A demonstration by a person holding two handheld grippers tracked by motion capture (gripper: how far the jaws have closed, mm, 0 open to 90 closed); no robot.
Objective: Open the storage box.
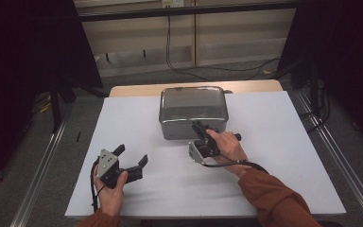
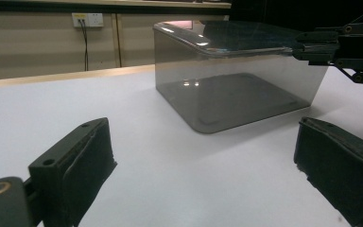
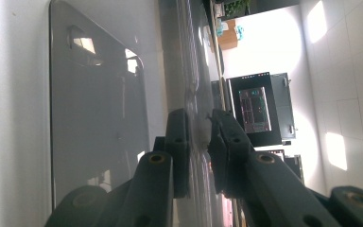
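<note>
A shiny steel pan (image 1: 191,126) stands on the white tabletop (image 1: 274,142), toward the far middle. My right gripper (image 1: 198,126) reaches its near rim from the front, turned on its side, with the jaws shut on the rim. In the right gripper view the two pads (image 3: 179,137) pinch the thin metal edge of the pan (image 3: 99,118) between them at the right gripper (image 3: 201,130). My left gripper (image 1: 132,154) rests on the table at the front left, open and holding nothing. From the left gripper (image 2: 202,125) the pan (image 2: 236,90) shows ahead, with the right gripper (image 2: 312,47) on its top edge.
The wooden table edge (image 1: 137,90) shows beyond the white sheet. Metal rails (image 1: 42,165) run along the floor on both sides, and a cable (image 1: 170,56) hangs by the back wall. Dark curtains flank the table.
</note>
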